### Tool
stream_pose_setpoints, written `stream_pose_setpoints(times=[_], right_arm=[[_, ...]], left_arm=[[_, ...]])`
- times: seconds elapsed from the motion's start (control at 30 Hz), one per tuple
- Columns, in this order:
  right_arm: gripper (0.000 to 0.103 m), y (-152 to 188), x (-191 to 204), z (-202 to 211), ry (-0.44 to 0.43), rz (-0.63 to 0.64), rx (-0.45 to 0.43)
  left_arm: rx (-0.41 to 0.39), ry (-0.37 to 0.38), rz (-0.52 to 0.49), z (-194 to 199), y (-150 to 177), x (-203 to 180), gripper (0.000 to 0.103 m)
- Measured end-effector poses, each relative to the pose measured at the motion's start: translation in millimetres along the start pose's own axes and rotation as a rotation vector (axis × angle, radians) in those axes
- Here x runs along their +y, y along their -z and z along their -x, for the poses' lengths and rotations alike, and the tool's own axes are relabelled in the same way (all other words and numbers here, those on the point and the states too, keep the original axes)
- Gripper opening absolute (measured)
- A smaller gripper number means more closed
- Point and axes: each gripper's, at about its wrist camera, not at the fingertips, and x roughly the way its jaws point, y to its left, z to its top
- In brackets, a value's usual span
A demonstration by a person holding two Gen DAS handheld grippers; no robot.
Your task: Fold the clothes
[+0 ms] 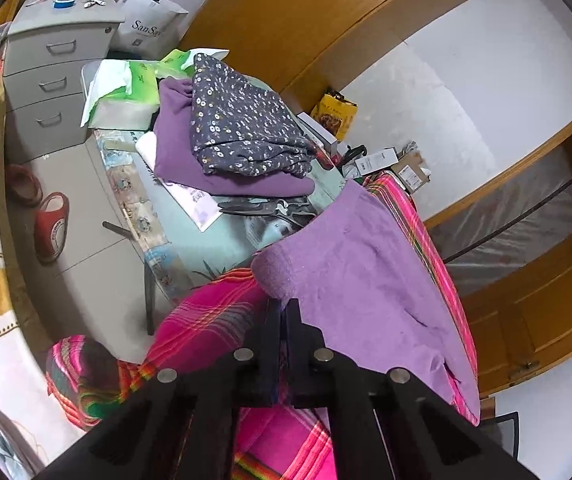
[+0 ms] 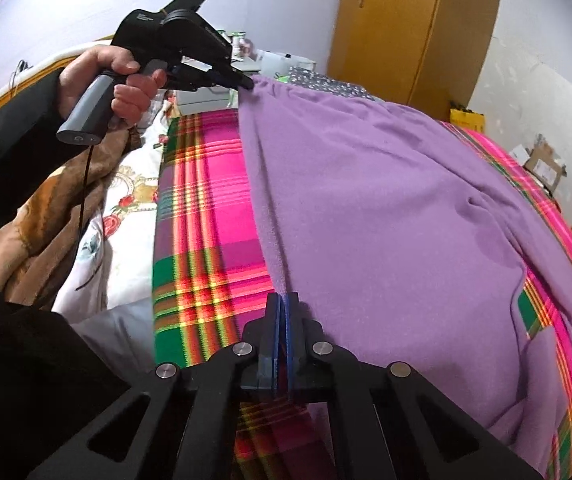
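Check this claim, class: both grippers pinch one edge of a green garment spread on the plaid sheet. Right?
Wrong in one respect: the garment is purple, not green, as the right wrist view shows. The left gripper and right gripper do pinch one edge of it on the plaid sheet.

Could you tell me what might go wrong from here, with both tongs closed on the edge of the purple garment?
1. The left tongs and right tongs pinch only the rim of the soft lilac fleece garment; it could slip free when lifted.
2. The pink plaid bedcover lies directly underneath and might be pinched too.
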Motion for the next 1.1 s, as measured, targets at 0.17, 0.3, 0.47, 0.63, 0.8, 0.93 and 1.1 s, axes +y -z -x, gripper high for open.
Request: stream_pose_setpoints(times=[0.17, 0.3, 0.47, 0.63, 0.8, 0.93, 1.1], right_arm=[[0.002, 2.5, -4.1, 5.0, -0.046, -0.033, -0.017], [0.002, 6.7, -3.7, 0.4, -0.071, -0.041, -0.006], [0.006, 7.0, -8.8, -0.6, -0.101, -0.066, -0.004], [0.016, 9.6, -10.9, 9.4, -0.099, -0.104, -0.013], [0.031, 27.0, -48.1, 56.8, -0.011, -0.278, -0.129], [0.035, 60.9, -101.9, 92.4, 0.122, -0.53, -0.19], [0.035, 108.2, -152.2, 114.3, 0.257, -0.809, -0.194]], left_arm=[[0.011, -0.031, 0.01, 2.8, 5.1, 12.6, 0.002], [0.021, -0.056, 0.008, -1.7, 7.5, 18.3, 0.002], [0.036, -0.078, -0.021, -9.7, 6.6, 16.9, 0.002], [0.064, -0.093, -0.033, -2.8, 4.9, 16.7, 0.005], [0.009, -0.175, -0.033, 16.8, 2.8, 19.1, 0.006], [-0.001, -0.135, -0.093, 21.4, 10.3, -7.4, 0.006], [0.086, -0.012, -0.238, 0.7, 45.9, -66.5, 0.006]])
